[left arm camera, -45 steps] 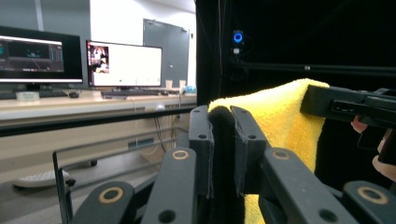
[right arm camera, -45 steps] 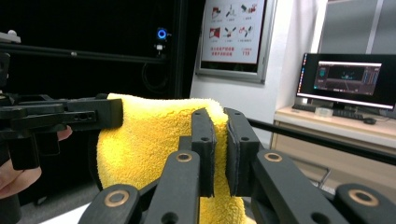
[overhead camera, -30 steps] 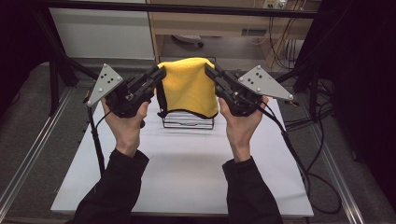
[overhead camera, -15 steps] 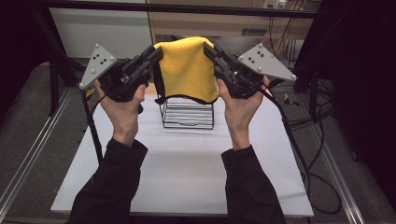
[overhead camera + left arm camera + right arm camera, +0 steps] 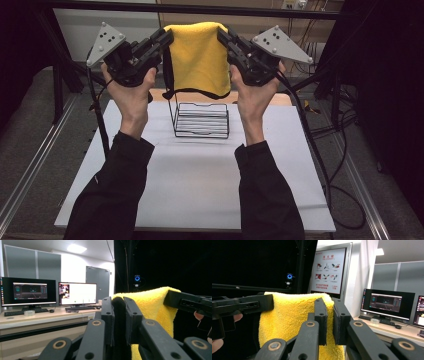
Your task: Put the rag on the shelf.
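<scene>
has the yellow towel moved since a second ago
Yes. The yellow towel, pinched at its top corners by the left gripper and right gripper, has gone up: its lower edge now hangs clear above the wire rack.

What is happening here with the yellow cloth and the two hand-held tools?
A person holds a two-jaw gripper in each hand, and both are shut on the top edge of a yellow terry cloth with dark trim. The left gripper pinches its left corner, the right gripper its right corner. The cloth hangs spread between them, above a small black wire rack that stands on the white table. The cloth's lower edge appears clear of the rack.
</scene>
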Tool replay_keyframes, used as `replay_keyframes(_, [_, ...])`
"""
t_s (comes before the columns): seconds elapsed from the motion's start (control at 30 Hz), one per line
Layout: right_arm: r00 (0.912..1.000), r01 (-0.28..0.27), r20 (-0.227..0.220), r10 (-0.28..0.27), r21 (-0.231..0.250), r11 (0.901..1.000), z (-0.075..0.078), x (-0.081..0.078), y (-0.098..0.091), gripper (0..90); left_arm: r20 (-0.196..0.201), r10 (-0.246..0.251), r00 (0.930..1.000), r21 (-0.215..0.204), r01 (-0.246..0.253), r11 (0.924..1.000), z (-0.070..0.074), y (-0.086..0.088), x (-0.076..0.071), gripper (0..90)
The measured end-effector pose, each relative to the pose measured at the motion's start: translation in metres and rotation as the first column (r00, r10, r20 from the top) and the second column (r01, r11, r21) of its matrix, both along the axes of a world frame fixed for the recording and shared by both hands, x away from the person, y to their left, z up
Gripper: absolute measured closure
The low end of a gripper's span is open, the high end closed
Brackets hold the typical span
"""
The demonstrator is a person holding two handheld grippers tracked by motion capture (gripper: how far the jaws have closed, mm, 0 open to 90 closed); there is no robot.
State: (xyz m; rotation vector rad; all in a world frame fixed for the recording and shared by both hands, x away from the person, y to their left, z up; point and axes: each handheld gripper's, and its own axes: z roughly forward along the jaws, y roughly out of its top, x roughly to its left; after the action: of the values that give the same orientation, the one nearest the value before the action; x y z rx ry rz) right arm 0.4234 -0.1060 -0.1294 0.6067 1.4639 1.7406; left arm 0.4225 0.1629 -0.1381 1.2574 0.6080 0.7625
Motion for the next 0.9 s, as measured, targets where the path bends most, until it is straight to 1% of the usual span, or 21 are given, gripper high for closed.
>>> replay_keyframes(0.03, [1.0, 0.001, -0.001, -0.001, -0.001, 1.0, 0.002, 0.004, 0.0, 84.0, -0.007, 0.0, 1.0, 0.0, 0.0, 1.0, 0.003, -0.001, 0.006, 80.0])
replay_keyframes(0.07, [1.0, 0.002, -0.003, -0.002, -0.004, 1.0, 0.003, 0.006, 0.0, 84.0, -0.021, -0.015, 0.9997, -0.006, 0.015, 0.9999, 0.005, -0.001, 0.009, 80.0])
replay_keyframes(0.1, [1.0, 0.001, -0.006, -0.001, -0.001, 1.0, 0.004, 0.008, -0.001, 84.0, -0.022, -0.014, 0.9997, -0.004, 0.014, 0.9999, 0.007, -0.002, 0.012, 80.0])
replay_keyframes(0.17, [0.9999, -0.009, -0.013, 0.009, 0.015, 0.9998, 0.005, 0.014, -0.003, 84.0, -0.007, -0.006, 1.0, 0.004, 0.006, 1.0, 0.011, -0.002, 0.016, 80.0])
replay_keyframes(0.23, [0.9999, -0.005, -0.012, 0.005, 0.017, 0.9998, 0.008, 0.019, -0.003, 84.0, -0.02, -0.012, 0.9997, -0.001, 0.012, 0.9999, 0.013, -0.003, 0.022, 79.9])
replay_keyframes(0.33, [0.9998, 0.01, -0.015, -0.01, 0.008, 0.9999, 0.011, 0.026, -0.003, 83.9, -0.036, -0.015, 0.9992, -0.002, 0.015, 0.9999, 0.016, -0.005, 0.031, 80.0])
replay_keyframes(0.43, [0.9997, 0.019, -0.016, -0.019, 0.002, 0.9998, 0.014, 0.034, -0.004, 83.9, -0.048, -0.021, 0.9986, -0.012, 0.02, 0.9997, 0.017, -0.006, 0.041, 79.9])
replay_keyframes(0.5, [0.9995, 0.026, -0.018, -0.026, -0.001, 0.9997, 0.015, 0.039, -0.004, 83.9, -0.05, -0.018, 0.9986, -0.005, 0.017, 0.9998, 0.019, -0.007, 0.048, 80.0])
replay_keyframes(0.53, [0.9994, 0.029, -0.019, -0.029, -0.001, 0.9996, 0.015, 0.042, -0.004, 83.9, -0.05, -0.018, 0.9986, -0.005, 0.017, 0.9998, 0.019, -0.007, 0.048, 79.9])
replay_keyframes(0.57, [0.9993, 0.032, -0.021, -0.032, -0.001, 0.9995, 0.016, 0.045, -0.005, 84.0, -0.054, -0.02, 0.9983, -0.005, 0.02, 0.9998, 0.02, -0.007, 0.054, 79.9])
replay_keyframes(0.6, [0.9992, 0.032, -0.022, -0.032, -0.002, 0.9995, 0.016, 0.047, -0.005, 84.0, -0.054, -0.02, 0.9983, -0.005, 0.02, 0.9998, 0.02, -0.007, 0.054, 79.9])
replay_keyframes(0.63, [0.9992, 0.032, -0.023, -0.032, -0.001, 0.9995, 0.016, 0.05, -0.005, 83.9, -0.065, -0.021, 0.9977, -0.005, 0.02, 0.9998, 0.02, -0.008, 0.061, 80.0])
replay_keyframes(0.67, [0.9991, 0.034, -0.026, -0.034, -0.001, 0.9994, 0.016, 0.053, -0.005, 83.9, -0.07, -0.019, 0.9974, -0.004, 0.018, 0.9998, 0.019, -0.009, 0.065, 80.0])
replay_keyframes(0.8, [0.9983, 0.047, -0.035, -0.047, -0.008, 0.9989, 0.013, 0.065, -0.005, 83.9, -0.078, -0.004, 0.9969, 0.024, 0.005, 0.9997, 0.016, -0.01, 0.077, 80.0])
replay_keyframes(0.9, [0.9974, 0.05, -0.051, -0.05, -0.007, 0.9987, 0.009, 0.073, -0.003, 83.9, -0.091, 0.001, 0.9959, 0.03, 0.002, 0.9996, 0.014, -0.009, 0.086, 79.9])
